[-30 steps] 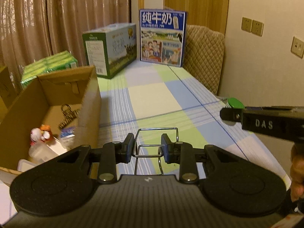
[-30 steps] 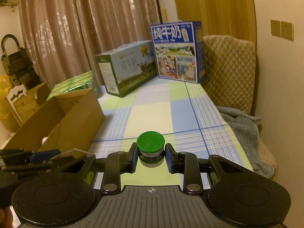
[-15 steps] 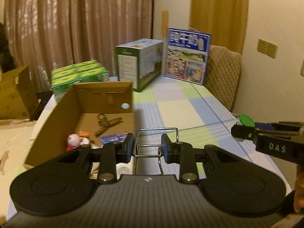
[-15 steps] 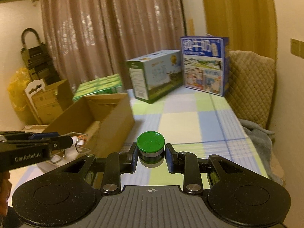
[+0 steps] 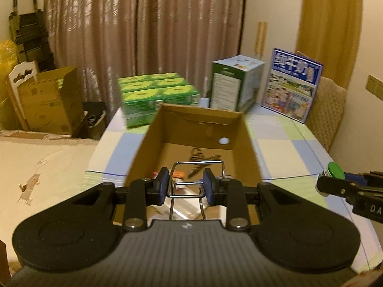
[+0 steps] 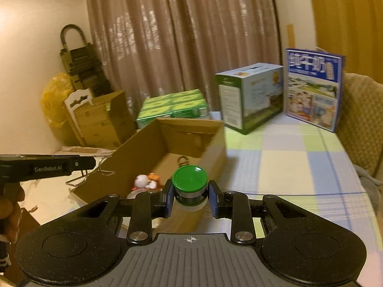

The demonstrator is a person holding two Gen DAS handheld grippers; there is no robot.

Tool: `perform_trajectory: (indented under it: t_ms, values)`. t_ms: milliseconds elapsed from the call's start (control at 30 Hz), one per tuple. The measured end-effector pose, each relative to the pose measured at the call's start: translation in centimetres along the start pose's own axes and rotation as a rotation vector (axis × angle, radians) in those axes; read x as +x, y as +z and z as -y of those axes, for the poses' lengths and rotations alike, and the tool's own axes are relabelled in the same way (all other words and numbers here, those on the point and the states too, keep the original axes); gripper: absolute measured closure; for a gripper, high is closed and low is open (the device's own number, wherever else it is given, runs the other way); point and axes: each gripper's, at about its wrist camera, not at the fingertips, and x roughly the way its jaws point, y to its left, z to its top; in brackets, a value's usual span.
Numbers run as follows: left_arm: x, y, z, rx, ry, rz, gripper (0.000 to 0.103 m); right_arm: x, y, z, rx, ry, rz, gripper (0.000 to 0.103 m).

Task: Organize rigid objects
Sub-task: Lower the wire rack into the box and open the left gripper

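Left gripper (image 5: 186, 186) fingers (image 5: 162, 185) clamp wire rack (image 5: 189, 189), apparently above cardboard box (image 5: 249, 148).

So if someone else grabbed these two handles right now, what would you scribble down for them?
Left tool: shut on the wire rack, held at the near end of the cardboard box.
Right tool: shut on the green-lidded jar, at the box's right wall.
Already in the box: small toy figure, keys.
Left to do: lower rack and jar into the box, then release.
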Motion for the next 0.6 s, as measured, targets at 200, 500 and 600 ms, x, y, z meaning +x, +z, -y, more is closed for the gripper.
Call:
perform_trajectory:
  t_ms: [200,500,600]
  values:
    - [1.5,0.3,-2.5,-0.005,0.014,-0.019,0.077,3.0,0.2,-1.6,-0.025,0.030,-0.032,0.077]
    - [4.5,-0.1,-3.5,-0.005,-0.003,-0.060,0.077,6.5,0.0,-2.8,-0.041,0.062,-0.073,0.077]
    - [5.4,-0.4,-3.6,-0.004,-0.011,-0.073,0.077,7.3,-0.1,-3.1,-0.045,0.068,-0.082,0.077]
